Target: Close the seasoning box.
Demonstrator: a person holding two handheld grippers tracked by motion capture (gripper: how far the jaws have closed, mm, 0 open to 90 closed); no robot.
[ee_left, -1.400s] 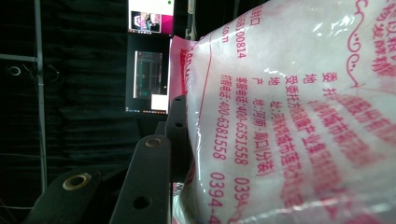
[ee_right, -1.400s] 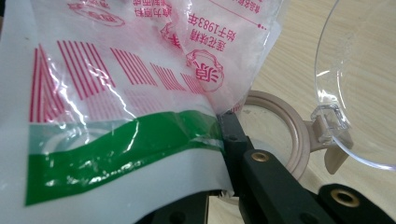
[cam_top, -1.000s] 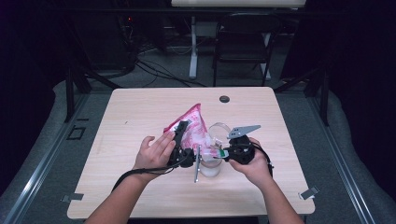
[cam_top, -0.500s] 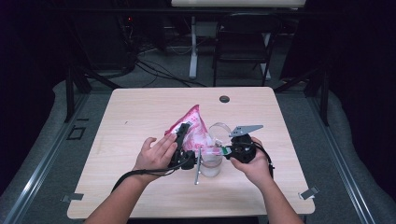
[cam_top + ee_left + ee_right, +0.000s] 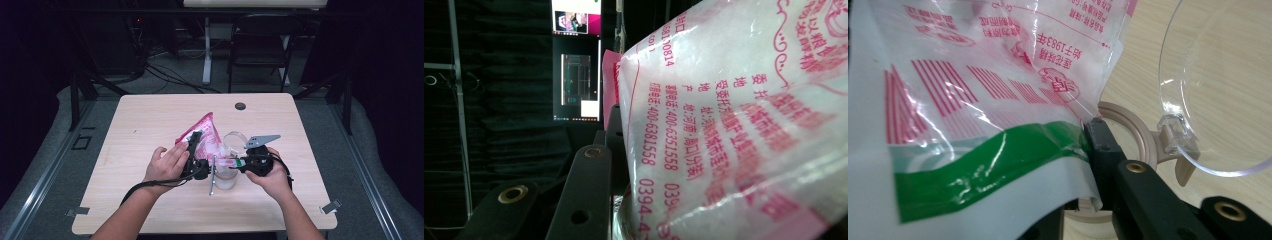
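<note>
With the left gripper [image 5: 194, 145] clamped on the bag [image 5: 207, 135] and the right gripper [image 5: 235, 163] just easing its pinch on the bag's corner, keep the mouth over the jar [image 5: 226, 175] near the desk's [image 5: 150, 115] front edge

Light wooden table [image 5: 150, 125], clear lidded container [image 5: 226, 175] near its middle, small dark disc [image 5: 240, 106] towards far edge

The bag [image 5: 998, 100] is glossy, crinkled plastic film printed in pink and green. The jar's lid [image 5: 1218, 85] is clear, smooth plastic on a matt beige rim [image 5: 1143, 135]. The table [image 5: 150, 120] is pale, matt wood grain.
</note>
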